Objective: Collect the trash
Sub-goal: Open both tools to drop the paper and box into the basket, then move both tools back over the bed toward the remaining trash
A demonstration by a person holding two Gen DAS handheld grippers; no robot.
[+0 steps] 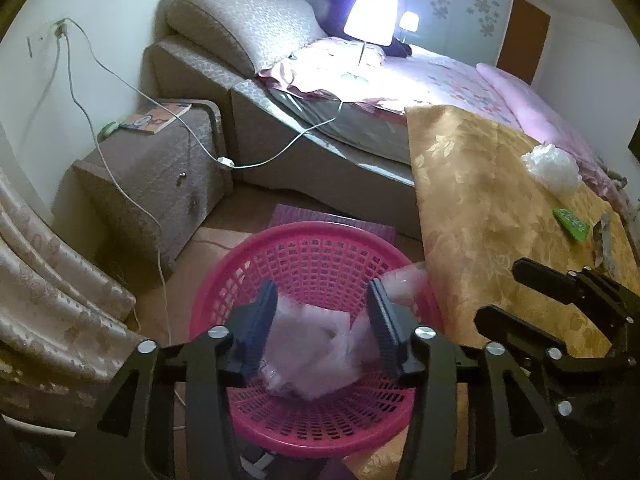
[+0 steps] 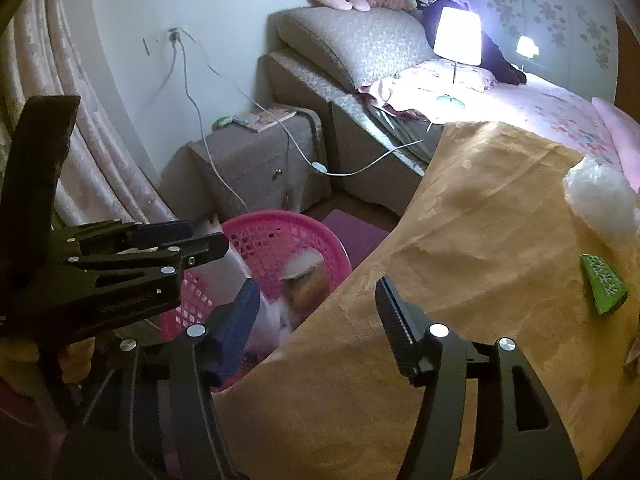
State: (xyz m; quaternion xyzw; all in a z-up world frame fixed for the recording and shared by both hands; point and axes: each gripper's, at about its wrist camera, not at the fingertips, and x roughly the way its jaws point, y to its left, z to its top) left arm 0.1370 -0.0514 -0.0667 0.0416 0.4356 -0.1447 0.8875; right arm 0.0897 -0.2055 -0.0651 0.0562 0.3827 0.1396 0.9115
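My left gripper [image 1: 324, 320] hangs over a pink mesh basket [image 1: 312, 232] on the floor. Its jaws are open, and a blurred clear plastic bag [image 1: 316, 352] sits loosely between the pads above the basket's bottom. My right gripper [image 2: 316, 320] is open at the edge of the gold-clothed table [image 2: 480, 240], nothing between its fingers. A blurred orange-and-white piece [image 2: 304, 276] is inside the basket [image 2: 280, 220] just beyond it. On the cloth lie a crumpled white plastic wad [image 2: 600, 200] and a green wrapper [image 2: 602, 288]; both also show in the left wrist view: wad [image 1: 552, 168], wrapper [image 1: 572, 224].
A brown nightstand [image 1: 160, 168] with a book stands left of the basket, and white cables [image 1: 224, 160] trail across it to the floor. The bed [image 1: 440, 88] with a lit lamp [image 1: 370, 18] lies behind. A curtain [image 1: 48, 280] hangs at the left.
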